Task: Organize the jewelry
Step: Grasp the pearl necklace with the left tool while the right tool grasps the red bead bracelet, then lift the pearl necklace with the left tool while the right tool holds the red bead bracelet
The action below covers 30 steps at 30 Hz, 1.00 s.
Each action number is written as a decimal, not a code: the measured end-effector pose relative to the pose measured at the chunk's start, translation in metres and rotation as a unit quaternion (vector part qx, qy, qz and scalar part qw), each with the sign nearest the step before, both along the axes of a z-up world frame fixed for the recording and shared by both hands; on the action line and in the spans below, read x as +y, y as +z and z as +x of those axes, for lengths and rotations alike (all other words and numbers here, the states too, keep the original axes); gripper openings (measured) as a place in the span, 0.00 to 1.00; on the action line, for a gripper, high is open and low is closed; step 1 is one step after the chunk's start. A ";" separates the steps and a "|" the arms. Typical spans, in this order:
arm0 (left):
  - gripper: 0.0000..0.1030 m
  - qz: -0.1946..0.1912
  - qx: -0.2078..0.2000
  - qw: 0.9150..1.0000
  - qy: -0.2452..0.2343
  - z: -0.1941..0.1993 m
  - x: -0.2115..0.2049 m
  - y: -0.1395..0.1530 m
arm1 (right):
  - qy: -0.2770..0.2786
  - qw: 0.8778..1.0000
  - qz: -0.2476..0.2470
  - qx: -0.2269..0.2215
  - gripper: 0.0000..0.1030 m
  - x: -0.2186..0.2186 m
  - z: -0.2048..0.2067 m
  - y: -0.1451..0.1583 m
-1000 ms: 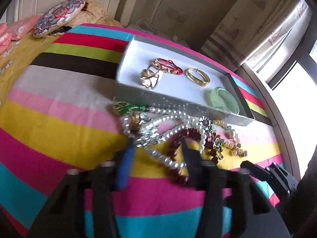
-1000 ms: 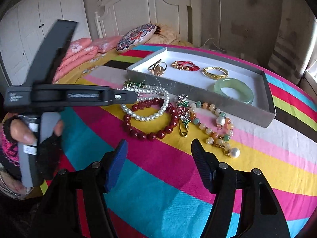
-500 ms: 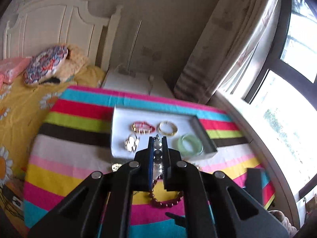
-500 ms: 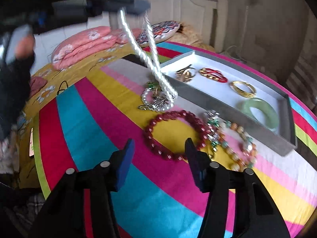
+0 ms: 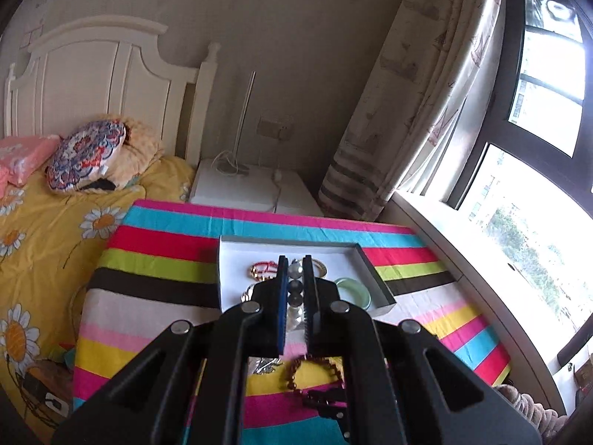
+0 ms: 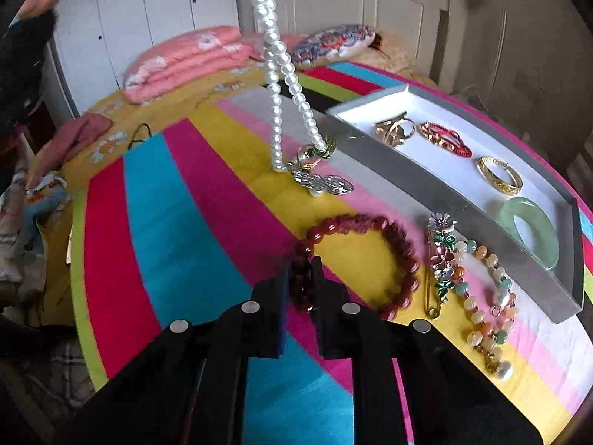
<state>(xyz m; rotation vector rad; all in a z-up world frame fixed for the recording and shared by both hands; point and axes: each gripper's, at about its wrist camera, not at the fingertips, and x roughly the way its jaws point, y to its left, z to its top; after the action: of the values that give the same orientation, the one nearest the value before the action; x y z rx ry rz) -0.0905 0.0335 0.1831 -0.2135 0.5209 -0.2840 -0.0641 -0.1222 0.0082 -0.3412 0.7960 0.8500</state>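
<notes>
Both grippers are busy at once here. The left gripper (image 5: 295, 278) is raised high above the striped surface (image 6: 207, 222), its jaws pinching a pearl necklace (image 6: 276, 74); from the right wrist view the 2 strands hang down, and the lower end seems to be just touching or barely clear of the cloth, beside a silver leaf brooch (image 6: 322, 182) and a small green and gold piece (image 6: 315, 154). I cannot tell whether the pearls are snagged on either.

The right gripper (image 6: 301, 270) is low on the surface, its jaws pressed onto the near side of a dark red bead bracelet (image 6: 355, 256), which lies flat on the yellow and magenta stripes. To its right sit a flower pin (image 6: 443, 256) and a pastel bead strand (image 6: 485, 289), both outside the tray.

The grey tray (image 6: 437, 193) with its white floor already holds a gold ring piece (image 6: 394, 129), a red cord bracelet (image 6: 444, 139), a gold bangle (image 6: 500, 176) and a jade bangle (image 6: 530, 230).

So the step in hand looks like carrying loose pieces into the tray, with about 5 pieces left outside. Next, I would expect the pearls to need swinging over the tray wall and lowering slowly, so the long strands coil on a bare patch rather than drape over the rim or drag the brooch along. The red bracelet wants a clean lift without nudging the pin beside it.
</notes>
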 end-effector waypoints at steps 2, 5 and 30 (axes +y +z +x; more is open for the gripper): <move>0.06 0.005 -0.007 1.000 0.002 -0.001 -0.002 0.005 | -0.010 0.999 0.033 0.002 0.13 -0.010 0.001 0.011; 0.06 0.012 -0.016 1.000 0.005 -0.003 -0.003 0.016 | -0.015 0.998 0.066 0.005 0.13 -0.021 0.002 0.028; 0.07 0.066 -0.071 0.995 -0.007 -0.008 -0.033 0.075 | -0.073 0.987 0.136 -0.050 0.13 -0.072 -0.001 0.087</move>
<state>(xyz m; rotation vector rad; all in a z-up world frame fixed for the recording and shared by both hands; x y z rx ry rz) -0.0981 0.0003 0.2577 -0.0608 0.3993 -0.2757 -0.0654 -0.1941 0.0953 -0.0804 0.5952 0.7862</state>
